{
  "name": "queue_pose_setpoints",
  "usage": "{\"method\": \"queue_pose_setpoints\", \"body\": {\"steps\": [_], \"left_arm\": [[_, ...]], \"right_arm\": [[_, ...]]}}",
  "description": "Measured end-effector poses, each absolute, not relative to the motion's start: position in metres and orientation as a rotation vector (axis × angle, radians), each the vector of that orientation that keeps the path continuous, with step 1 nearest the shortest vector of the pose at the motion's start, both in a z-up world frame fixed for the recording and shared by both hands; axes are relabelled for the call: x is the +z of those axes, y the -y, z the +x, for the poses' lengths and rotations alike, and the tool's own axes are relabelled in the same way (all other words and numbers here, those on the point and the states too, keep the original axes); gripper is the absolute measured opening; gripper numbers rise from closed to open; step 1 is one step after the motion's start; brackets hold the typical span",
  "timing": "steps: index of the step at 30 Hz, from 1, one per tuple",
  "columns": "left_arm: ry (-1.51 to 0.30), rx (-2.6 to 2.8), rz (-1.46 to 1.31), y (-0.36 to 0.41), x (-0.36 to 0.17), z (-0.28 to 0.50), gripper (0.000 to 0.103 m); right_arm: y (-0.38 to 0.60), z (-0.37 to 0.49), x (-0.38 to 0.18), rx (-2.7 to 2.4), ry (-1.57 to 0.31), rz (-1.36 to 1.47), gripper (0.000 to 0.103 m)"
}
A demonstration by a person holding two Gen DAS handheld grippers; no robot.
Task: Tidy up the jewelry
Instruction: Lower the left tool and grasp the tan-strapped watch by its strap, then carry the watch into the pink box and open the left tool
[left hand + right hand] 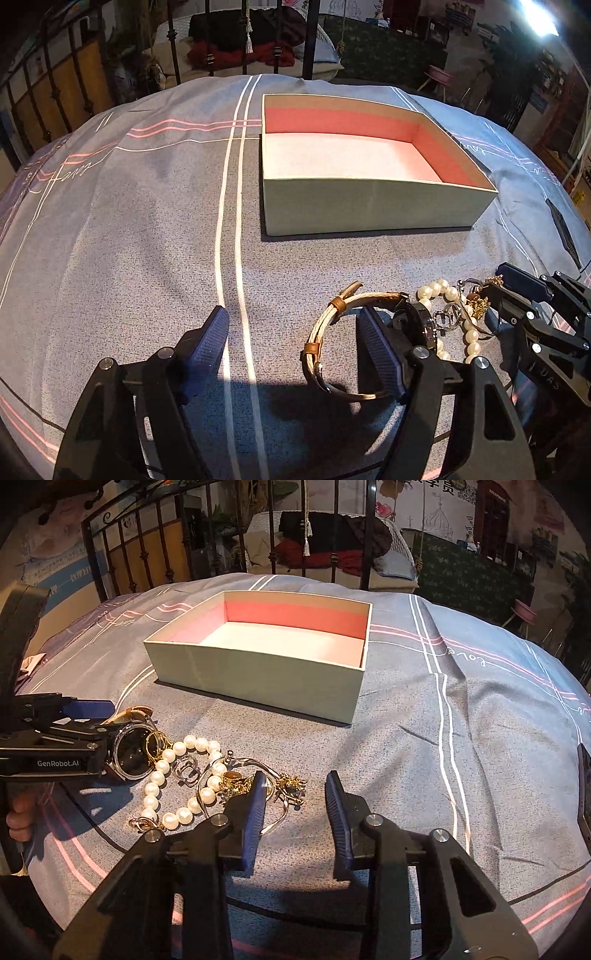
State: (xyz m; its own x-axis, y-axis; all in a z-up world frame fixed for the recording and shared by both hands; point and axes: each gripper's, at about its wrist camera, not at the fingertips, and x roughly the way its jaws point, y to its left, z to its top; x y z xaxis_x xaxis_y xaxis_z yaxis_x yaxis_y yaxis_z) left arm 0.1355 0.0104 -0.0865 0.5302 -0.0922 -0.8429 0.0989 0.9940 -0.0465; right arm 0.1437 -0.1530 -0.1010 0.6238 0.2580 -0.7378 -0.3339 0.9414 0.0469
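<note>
An open pale box (369, 206) with a pink lining stands on the bed; it also shows in the right wrist view (258, 679). Near it lies a jewelry pile: a wristwatch (135, 755) with a cream strap (332, 325), a pearl bracelet (177, 775), gold rings and brooches (291, 784). My left gripper (291, 332) is open, its right finger inside the watch strap loop. My right gripper (295, 797) is open, its left finger at the edge of the gold pieces. It also shows in the left wrist view (506, 295).
A grey-blue striped bedspread (461, 738) covers the bed. A black iron bed frame (147, 554) stands behind, with clothes on a chair beyond. A dark flat phone-like object (583, 794) lies at the right edge.
</note>
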Motion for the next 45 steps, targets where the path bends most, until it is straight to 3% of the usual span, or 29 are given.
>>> {"method": "queue_pose_setpoints", "body": {"steps": [3, 4, 6, 8, 11, 23, 34, 45], "left_arm": [[-0.985, -0.122, 0.024, -0.008, -0.086, 0.133, 0.052], [-0.977, -0.121, 0.030, -0.007, -0.085, 0.133, 0.047], [-0.962, -0.135, 0.015, -0.006, -0.084, 0.133, 0.027], [-0.956, -0.140, -0.008, -0.007, -0.082, 0.133, 0.017], [-0.948, -0.152, -0.019, -0.007, -0.081, 0.134, 0.012], [-0.866, -0.180, -0.012, 0.006, -0.049, 0.124, 0.010], [-0.730, -0.197, -0.018, 0.015, 0.001, 0.167, 0.010], [-0.763, -0.144, 0.008, 0.023, -0.007, 0.225, 0.011]], "right_arm": [[0.151, 0.145, -0.102, 0.360, -0.834, -0.095, 0.019], [0.151, 0.145, -0.101, 0.360, -0.831, -0.096, 0.018], [0.152, 0.145, -0.100, 0.359, -0.827, -0.093, 0.018], [0.152, 0.143, -0.100, 0.359, -0.819, -0.087, 0.018], [0.155, 0.141, -0.098, 0.361, -0.805, -0.073, 0.018], [0.160, 0.133, -0.076, 0.369, -0.735, -0.059, 0.018], [0.151, 0.187, -0.024, 0.389, -0.608, -0.063, 0.018], [0.138, 0.256, -0.030, 0.351, -0.654, -0.063, 0.018]]}}
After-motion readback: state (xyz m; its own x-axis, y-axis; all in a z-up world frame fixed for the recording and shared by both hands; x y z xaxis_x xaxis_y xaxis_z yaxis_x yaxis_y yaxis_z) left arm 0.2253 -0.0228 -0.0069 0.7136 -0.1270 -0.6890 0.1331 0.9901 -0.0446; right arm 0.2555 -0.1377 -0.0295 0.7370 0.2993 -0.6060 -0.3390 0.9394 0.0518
